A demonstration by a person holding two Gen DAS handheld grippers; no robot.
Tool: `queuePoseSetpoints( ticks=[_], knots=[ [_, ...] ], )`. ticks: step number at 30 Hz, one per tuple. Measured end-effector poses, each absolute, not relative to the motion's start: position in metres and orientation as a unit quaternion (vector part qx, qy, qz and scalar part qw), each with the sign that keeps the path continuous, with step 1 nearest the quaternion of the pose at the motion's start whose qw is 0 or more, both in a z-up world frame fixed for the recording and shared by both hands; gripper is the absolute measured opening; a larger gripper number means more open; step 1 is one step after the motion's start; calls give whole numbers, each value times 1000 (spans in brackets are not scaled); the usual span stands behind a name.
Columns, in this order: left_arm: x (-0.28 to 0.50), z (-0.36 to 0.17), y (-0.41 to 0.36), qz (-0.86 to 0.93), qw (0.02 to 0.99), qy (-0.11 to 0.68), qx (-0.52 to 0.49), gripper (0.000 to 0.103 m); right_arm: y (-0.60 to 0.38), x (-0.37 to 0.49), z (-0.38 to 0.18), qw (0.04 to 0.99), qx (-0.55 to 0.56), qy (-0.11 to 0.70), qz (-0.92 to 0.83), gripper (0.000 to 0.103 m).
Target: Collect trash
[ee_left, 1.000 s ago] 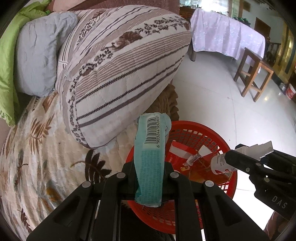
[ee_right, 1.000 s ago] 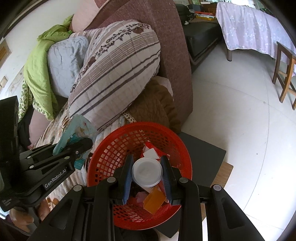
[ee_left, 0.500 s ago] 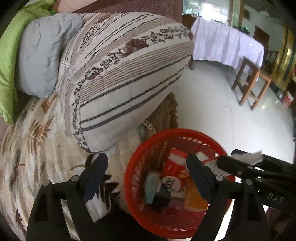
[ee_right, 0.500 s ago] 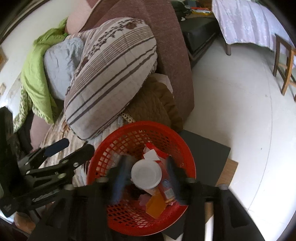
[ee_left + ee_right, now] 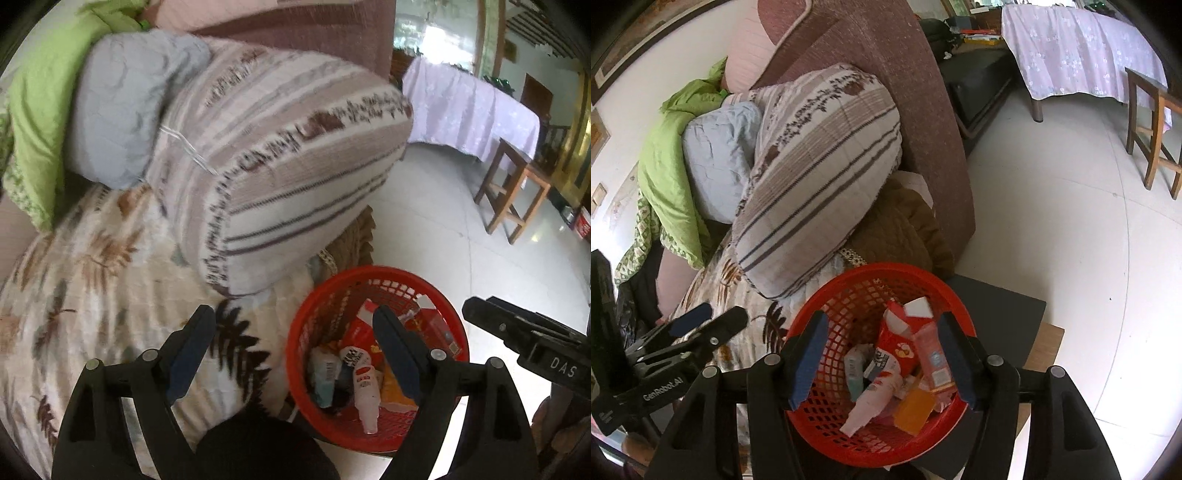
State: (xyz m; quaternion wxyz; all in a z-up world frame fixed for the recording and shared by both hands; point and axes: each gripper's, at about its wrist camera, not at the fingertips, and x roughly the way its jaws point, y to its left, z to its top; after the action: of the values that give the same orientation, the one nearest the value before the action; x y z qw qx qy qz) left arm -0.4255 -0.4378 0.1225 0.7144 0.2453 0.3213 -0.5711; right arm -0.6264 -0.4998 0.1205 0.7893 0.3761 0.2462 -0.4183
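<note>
A red mesh basket stands by the sofa and holds several pieces of trash: a teal packet, a white bottle, a red carton and an orange piece. My left gripper is open and empty, above the basket's left rim and the sofa cover; it also shows in the right wrist view. My right gripper is open and empty directly above the basket; its body shows in the left wrist view.
A striped pillow, a grey cushion and a green blanket lie on the leaf-print sofa cover. A brown cushion, a dark low table, a wooden stool and a cloth-covered table stand around.
Both grippers opened. The teal packet left my left gripper and the white bottle left my right gripper; both now lie in the basket. My left gripper shifted left and back.
</note>
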Motion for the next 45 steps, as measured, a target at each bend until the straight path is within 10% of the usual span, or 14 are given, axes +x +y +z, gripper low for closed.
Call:
queuePoseSetpoints(
  ticks=[20, 45],
  knots=[
    [-461, 225, -315, -500, 847, 115, 135, 103, -413, -617, 172, 823, 253, 255, -441, 71],
    [-460, 163, -309, -515, 786, 279, 196, 103, -378, -612, 164, 802, 189, 298, -481, 75]
  ],
)
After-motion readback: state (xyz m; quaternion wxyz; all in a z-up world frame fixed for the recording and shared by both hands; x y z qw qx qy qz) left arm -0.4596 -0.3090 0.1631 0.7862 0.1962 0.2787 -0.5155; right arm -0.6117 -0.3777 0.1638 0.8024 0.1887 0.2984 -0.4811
